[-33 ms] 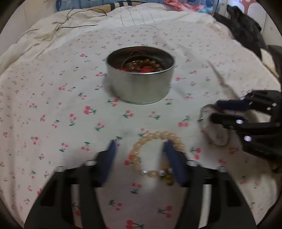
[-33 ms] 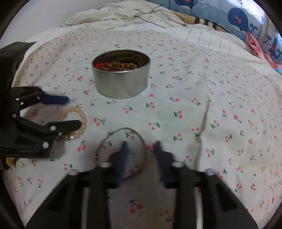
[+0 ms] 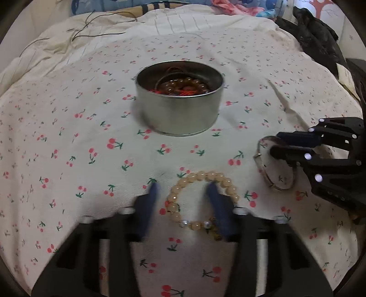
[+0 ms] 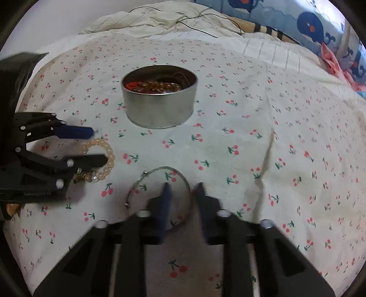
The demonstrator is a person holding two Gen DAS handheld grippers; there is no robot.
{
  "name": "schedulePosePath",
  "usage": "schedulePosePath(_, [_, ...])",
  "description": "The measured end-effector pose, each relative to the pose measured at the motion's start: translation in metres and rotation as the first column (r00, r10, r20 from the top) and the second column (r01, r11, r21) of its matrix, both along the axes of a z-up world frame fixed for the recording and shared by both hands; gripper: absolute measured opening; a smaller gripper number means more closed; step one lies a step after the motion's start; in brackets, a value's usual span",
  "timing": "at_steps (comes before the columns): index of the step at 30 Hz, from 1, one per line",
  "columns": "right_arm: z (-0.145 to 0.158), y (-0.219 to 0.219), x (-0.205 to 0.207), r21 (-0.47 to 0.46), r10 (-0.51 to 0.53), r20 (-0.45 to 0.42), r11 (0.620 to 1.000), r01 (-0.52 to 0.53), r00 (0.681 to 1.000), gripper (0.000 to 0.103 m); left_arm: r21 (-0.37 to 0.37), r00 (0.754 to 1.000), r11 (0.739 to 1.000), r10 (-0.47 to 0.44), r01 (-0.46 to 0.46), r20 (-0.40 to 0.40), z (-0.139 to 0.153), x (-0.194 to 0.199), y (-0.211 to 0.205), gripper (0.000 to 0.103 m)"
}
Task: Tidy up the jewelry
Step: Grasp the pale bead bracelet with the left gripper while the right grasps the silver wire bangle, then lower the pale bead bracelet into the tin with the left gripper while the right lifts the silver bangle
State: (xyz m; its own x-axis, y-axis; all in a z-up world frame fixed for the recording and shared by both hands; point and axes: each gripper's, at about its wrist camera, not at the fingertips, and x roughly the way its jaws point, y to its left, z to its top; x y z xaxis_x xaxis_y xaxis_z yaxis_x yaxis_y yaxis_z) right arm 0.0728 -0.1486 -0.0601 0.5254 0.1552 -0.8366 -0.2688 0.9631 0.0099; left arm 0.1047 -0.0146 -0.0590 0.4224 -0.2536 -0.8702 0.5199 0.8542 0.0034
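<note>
A round tin (image 3: 179, 107) sits in the middle of a cherry sheet (image 3: 68, 141) on a bed. The tin is open on top. Brown beads and red string lie inside it, but they are dark and hard to tell apart. All around the tin the sheet is bare, so there is lots of room on every side.

Near the bottom of the left view lies a bead bracelet (image 3: 201, 198), flat on the sheet. The left gripper (image 3: 183, 189) is down over it. One blue finger (image 3: 148, 205) is just outside the ring and the other is inside it, at the far side. The fingers have just been closing, with one side of the ring between them. They are blurry, and there is a gap, so they do not pinch it yet. The near end of the ring, with two white beads, is partly hidden by a finger.

Just beside it, to the right, lies a thin wire bangle (image 4: 160, 194). The right gripper (image 4: 181, 189) is over it. Its fingers have just been closing too. The wire runs between them, but I cannot tell if they press on it. The near part of the bangle is hidden under the gripper.

The two grippers are close, side by side, not touching.

Far back are a crumpled blanket (image 4: 141, 20) with a thin black cord (image 4: 205, 18), a whale pillow (image 4: 308, 25), and dark clothes (image 3: 318, 43) at the right edge.
</note>
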Motion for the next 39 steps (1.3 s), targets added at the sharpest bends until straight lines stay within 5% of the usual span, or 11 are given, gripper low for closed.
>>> schedulePosePath(1, [-0.001,0.0,0.001,0.008,0.003,-0.003,1.0,-0.003,1.0,0.006,0.001,1.0,1.0,-0.006,0.006,0.002,0.0,-0.002,0.001,0.023])
schedulePosePath(5, [0.002,-0.009,0.003,0.087,-0.022,-0.016,0.996,0.023,1.0,0.005,0.001,1.0,1.0,-0.023,0.023,0.008,0.0,-0.005,0.001,0.008])
schedulePosePath(39, [0.02,-0.02,0.004,0.182,-0.06,0.036,0.982,0.052,0.998,0.004,0.043,0.988,0.997,-0.077,0.071,0.131,0.023,-0.021,-0.009,0.007])
